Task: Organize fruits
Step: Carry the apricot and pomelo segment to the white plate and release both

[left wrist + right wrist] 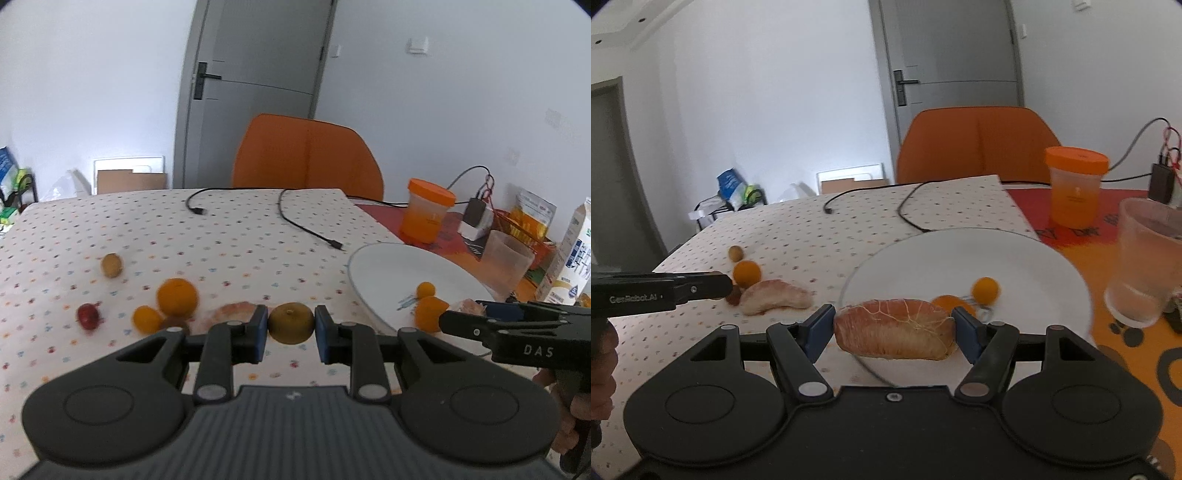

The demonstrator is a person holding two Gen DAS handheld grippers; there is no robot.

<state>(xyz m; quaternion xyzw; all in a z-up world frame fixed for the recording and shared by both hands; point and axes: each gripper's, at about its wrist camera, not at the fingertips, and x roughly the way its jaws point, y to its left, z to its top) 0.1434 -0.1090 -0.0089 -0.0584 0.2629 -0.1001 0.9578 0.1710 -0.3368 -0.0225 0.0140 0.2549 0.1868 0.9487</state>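
Dotted tablecloth (pixel 221 236) is spreading out ahead of me, with an orange chair (pixel 306 155) and a grey door behind it. My right gripper (pixel 894 330) is clamping a peeled pomelo segment (pixel 895 330) between its blue pads, the segment's long axis running crosswise from pad to pad, and it is hanging over the near rim of the white plate (pixel 1015 258). Two small oranges (pixel 985 289) are already sitting on that plate, just beyond the segment, so I judge a short push forward is all I am needing before letting go. My left gripper (pixel 291 325) is closing on a greenish-brown round fruit (pixel 291 323), the pads touching its sides; the plate lies to its right, so that arm is the farther one. Another pomelo segment (pixel 775 297), a larger orange (pixel 177 297), a red fruit (pixel 88 316) and a brown fruit (pixel 111 264) are lying on the cloth to the left, well apart from the plate.
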